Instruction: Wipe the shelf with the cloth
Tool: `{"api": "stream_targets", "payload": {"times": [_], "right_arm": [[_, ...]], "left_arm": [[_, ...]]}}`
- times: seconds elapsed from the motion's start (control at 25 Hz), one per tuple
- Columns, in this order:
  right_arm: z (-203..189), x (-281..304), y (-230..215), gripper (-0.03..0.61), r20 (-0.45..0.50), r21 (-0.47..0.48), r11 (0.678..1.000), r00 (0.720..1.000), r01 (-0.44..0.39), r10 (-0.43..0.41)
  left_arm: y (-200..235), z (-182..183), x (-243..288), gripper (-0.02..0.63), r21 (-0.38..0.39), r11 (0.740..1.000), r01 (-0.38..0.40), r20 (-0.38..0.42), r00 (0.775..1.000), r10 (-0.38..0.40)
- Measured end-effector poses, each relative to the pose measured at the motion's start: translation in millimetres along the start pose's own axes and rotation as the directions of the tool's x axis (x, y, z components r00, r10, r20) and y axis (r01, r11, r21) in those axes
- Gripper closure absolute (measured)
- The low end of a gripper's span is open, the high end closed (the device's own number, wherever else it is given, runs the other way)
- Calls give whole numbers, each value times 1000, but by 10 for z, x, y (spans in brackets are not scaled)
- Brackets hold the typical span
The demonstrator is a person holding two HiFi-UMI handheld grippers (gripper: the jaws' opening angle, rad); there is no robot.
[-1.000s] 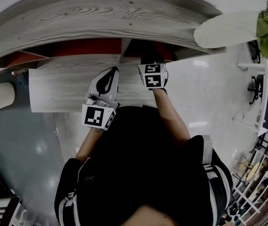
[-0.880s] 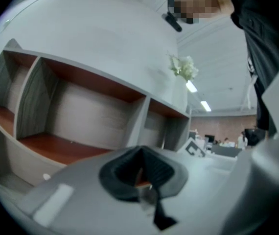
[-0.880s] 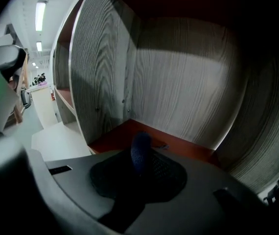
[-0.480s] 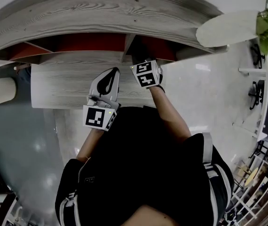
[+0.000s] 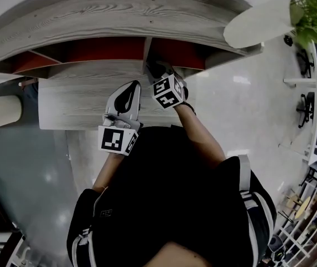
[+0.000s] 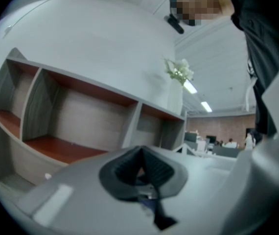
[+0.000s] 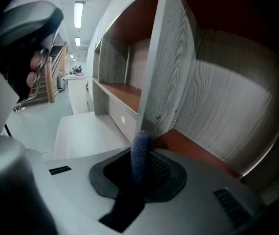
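Observation:
The shelf (image 5: 108, 52) is grey wood with red floors inside its compartments. My right gripper (image 5: 158, 73) reaches into a compartment just right of the upright divider (image 5: 146, 54). In the right gripper view its jaws are shut on a blue cloth (image 7: 140, 153), whose tip presses on the red floor (image 7: 203, 155) at the foot of the divider (image 7: 169, 72). The left gripper (image 5: 134, 85) hovers over the grey ledge (image 5: 75, 102) in front of the shelf; in the left gripper view the left gripper (image 6: 140, 153) is shut, nothing held.
A pale rounded top (image 5: 256, 26) and a green plant (image 5: 308, 15) stand at the right end of the shelf. A cream cylinder (image 5: 0, 115) lies at the left. More red-floored compartments (image 6: 61, 148) extend leftward. Glossy floor surrounds the ledge.
The right gripper has slid left along the compartment floor with the cloth, up to the divider, and its marker cube has tilted. The left gripper has stayed put.

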State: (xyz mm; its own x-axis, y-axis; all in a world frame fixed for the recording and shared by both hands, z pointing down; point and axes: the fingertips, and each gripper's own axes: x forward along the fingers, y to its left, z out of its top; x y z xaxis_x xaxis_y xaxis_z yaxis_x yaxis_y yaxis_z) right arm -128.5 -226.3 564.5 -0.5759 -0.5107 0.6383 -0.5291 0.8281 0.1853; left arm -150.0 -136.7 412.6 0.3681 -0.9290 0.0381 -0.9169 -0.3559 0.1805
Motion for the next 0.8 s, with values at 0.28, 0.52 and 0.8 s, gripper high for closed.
{"api": "stream_targets", "payload": {"times": [0.28, 0.52, 0.8], "right_arm": [[44, -302, 62, 525, 135, 143, 984, 987, -103, 83], [21, -717, -440, 525, 217, 295, 953, 967, 62, -131], [-255, -1115, -1215, 526, 187, 420, 847, 882, 327, -433]], "left_arm": [[-149, -14, 34, 609, 5, 999, 40, -8, 999, -40], [-309, -32, 132, 609, 5, 996, 91, -12, 996, -91], [-509, -38, 262, 609, 11, 989, 151, -17, 988, -150]]}}
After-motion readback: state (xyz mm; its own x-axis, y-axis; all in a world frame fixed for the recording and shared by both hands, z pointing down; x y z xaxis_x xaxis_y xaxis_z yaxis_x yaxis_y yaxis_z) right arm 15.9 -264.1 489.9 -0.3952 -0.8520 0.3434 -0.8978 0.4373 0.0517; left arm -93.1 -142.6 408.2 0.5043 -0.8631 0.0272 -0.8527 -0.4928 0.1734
